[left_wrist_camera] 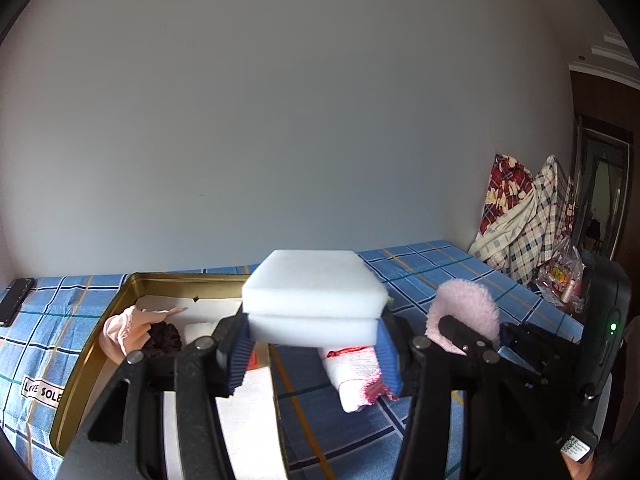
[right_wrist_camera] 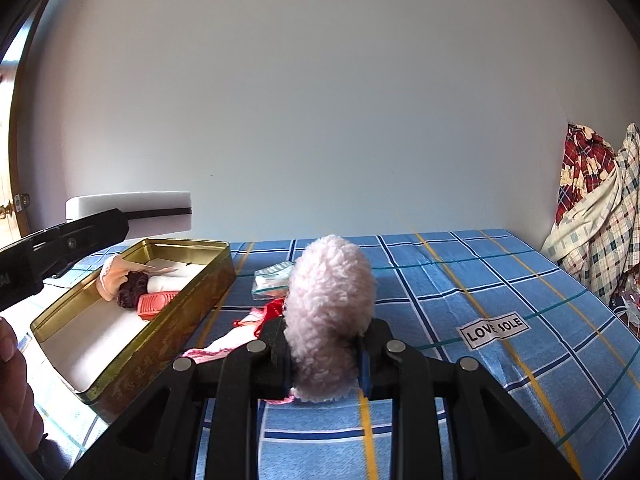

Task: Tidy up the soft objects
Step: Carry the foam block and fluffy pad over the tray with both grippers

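Observation:
My left gripper is shut on a stack of two white sponge blocks and holds it in the air above the right edge of an open gold tin; the stack also shows in the right wrist view. My right gripper is shut on a fluffy pink cloth, also seen in the left wrist view, above the blue checked sheet. The tin holds a peach cloth, a dark scrunchie, a white roll and a red item.
A white towel with a pink fringe lies on the blue checked sheet right of the tin. A small clear packet lies behind it. A phone lies at far left. Plaid clothes are piled at the right wall.

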A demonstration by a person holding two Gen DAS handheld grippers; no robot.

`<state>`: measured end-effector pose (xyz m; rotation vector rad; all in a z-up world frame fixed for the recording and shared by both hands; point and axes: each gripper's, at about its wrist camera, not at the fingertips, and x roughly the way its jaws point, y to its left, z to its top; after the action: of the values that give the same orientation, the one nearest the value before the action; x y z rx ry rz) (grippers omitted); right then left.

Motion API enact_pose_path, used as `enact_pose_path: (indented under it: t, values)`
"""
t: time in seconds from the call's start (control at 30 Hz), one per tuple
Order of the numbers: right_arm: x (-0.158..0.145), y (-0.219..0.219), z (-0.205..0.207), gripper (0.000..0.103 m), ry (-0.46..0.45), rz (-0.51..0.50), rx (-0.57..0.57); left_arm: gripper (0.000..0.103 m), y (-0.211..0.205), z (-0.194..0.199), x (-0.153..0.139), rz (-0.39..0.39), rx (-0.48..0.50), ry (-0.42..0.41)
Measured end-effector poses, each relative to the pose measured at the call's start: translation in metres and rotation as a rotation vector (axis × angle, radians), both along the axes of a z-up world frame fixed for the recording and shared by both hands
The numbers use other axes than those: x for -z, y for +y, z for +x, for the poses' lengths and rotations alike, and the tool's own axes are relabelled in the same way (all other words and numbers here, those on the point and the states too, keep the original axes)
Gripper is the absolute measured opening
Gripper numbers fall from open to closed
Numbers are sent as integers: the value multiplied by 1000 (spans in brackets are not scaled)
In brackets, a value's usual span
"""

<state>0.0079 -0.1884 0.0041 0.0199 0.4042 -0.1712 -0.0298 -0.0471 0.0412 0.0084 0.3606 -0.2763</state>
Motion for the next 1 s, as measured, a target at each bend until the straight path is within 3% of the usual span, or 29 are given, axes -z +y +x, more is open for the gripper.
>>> enact_pose_path:
  t: [1.0]
  values:
    - [3, 80, 8, 26, -41, -81, -193, 52, 63, -9, 11, -50, -154, -1]
